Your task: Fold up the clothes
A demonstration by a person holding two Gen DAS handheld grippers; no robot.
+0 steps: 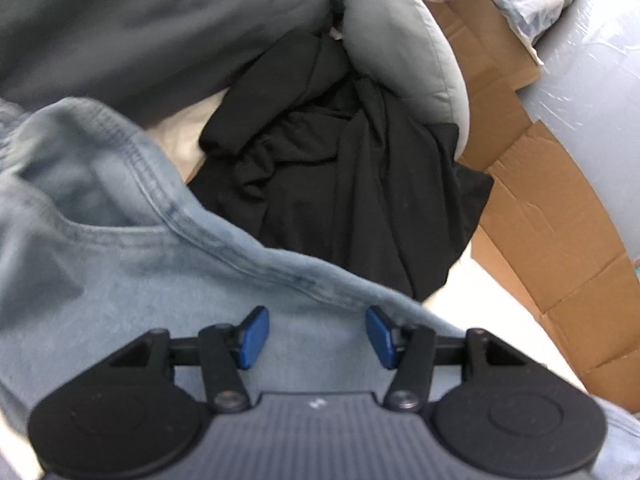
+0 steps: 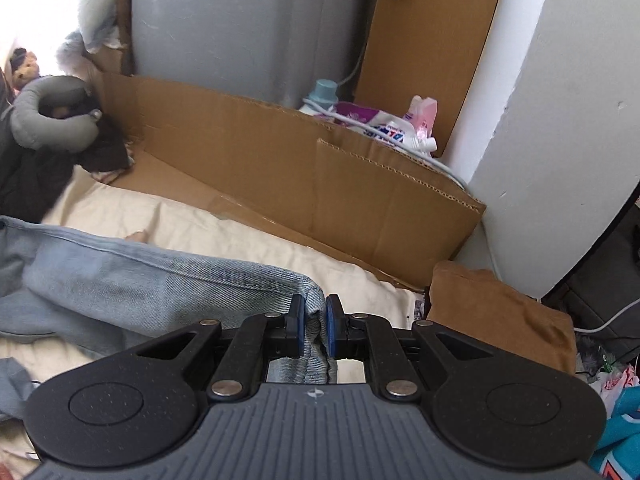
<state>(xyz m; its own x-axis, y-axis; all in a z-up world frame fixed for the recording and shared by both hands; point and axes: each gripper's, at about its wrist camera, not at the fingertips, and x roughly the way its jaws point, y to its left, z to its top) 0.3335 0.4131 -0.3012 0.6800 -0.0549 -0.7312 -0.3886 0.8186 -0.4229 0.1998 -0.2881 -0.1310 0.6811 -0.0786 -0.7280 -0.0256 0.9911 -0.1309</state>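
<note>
Right gripper point(image 2: 316, 330) pinches the hem of the pale blue denim jeans point(image 2: 132, 280). Left gripper point(image 1: 316, 336), spread and empty, hovers over the denim. Next, judged: clamp the fabric beneath it.

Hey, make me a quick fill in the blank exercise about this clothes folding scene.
1. The right gripper is shut on the edge of the light blue ____.
2. The left gripper hovers ____ over the jeans.
3. The crumpled garment beyond the jeans is ____.

Answers: jeans; open; black
</note>
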